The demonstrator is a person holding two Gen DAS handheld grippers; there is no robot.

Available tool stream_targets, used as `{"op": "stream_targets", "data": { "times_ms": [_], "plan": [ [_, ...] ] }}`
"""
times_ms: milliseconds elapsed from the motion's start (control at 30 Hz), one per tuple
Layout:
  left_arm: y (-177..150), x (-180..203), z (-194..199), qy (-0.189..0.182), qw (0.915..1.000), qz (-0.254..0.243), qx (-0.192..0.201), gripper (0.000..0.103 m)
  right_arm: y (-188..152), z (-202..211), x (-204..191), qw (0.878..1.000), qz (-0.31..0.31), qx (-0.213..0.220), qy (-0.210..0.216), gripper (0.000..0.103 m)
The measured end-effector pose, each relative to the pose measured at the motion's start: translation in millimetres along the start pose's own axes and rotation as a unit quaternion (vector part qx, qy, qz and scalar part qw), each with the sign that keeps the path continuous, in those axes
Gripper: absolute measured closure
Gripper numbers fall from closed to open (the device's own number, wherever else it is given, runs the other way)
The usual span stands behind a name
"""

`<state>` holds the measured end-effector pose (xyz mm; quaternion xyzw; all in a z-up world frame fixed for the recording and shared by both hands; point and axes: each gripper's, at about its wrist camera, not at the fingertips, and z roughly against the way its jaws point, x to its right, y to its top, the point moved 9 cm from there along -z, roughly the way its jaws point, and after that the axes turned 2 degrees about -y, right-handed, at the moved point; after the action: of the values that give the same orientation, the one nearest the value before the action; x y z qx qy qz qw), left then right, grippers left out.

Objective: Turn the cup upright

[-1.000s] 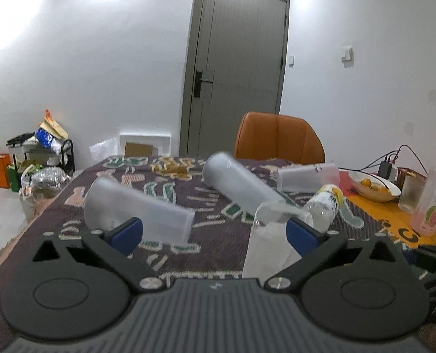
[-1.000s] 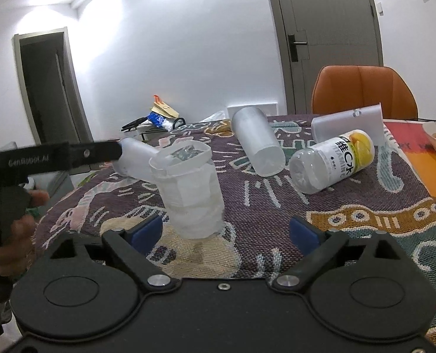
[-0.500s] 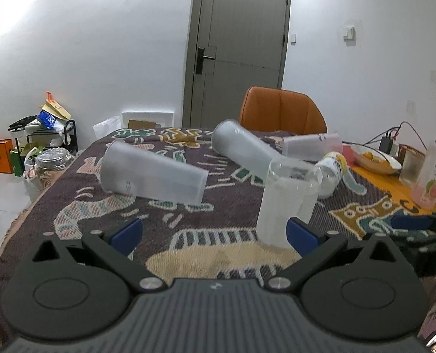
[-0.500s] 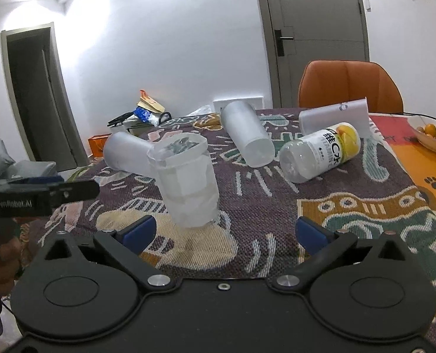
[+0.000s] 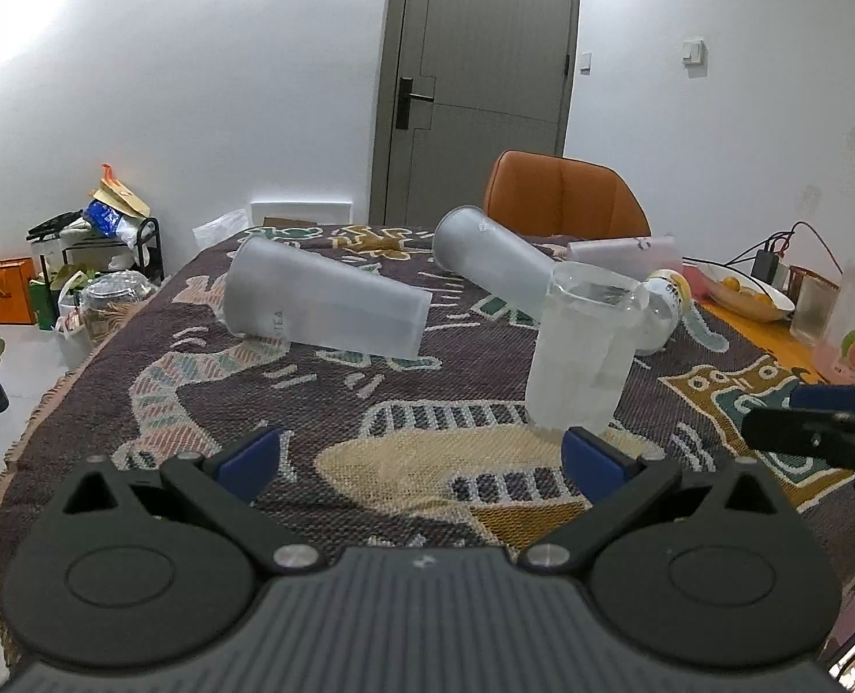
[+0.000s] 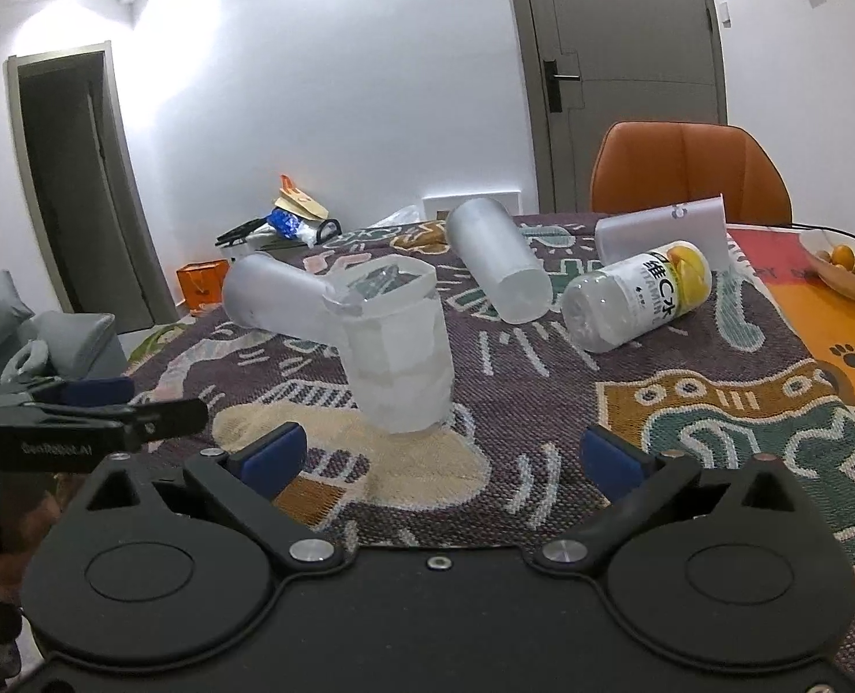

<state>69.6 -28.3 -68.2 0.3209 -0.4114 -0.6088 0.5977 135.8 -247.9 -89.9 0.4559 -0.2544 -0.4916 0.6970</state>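
A clear faceted plastic cup (image 5: 583, 352) stands upright, mouth up, on the patterned tablecloth (image 5: 415, 462); it also shows in the right wrist view (image 6: 395, 346). My left gripper (image 5: 421, 459) is open and empty, a little short of the cup, which stands just beyond its right finger. My right gripper (image 6: 439, 456) is open and empty, with the cup just beyond it, left of centre. Each gripper shows at the edge of the other's view: the right gripper (image 5: 820, 416) and the left gripper (image 6: 81, 410).
Two frosted cups lie on their sides behind the upright one (image 5: 323, 303) (image 5: 491, 263), with a third (image 6: 664, 228) further back. A yellow-labelled bottle (image 6: 635, 294) lies beside it. An orange chair (image 5: 566, 196), a fruit bowl (image 5: 745, 289) and a drink bottle (image 5: 854, 312) stand at the right.
Both grippers have drawn back from the clear cup, which stays upright on the cloth. The left gripper's view has lifted and shows more of the table.
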Motion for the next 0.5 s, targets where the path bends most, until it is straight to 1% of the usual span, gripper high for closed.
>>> {"op": "stream_targets", "data": {
  "times_ms": [500],
  "plan": [
    [-0.4, -1.3, 2.3, 0.0, 1.0, -0.005, 0.001, 0.0, -4.4, -3.9, 0.4, 1.0, -0.006, -0.006, -0.001, 0.0]
  ]
}}
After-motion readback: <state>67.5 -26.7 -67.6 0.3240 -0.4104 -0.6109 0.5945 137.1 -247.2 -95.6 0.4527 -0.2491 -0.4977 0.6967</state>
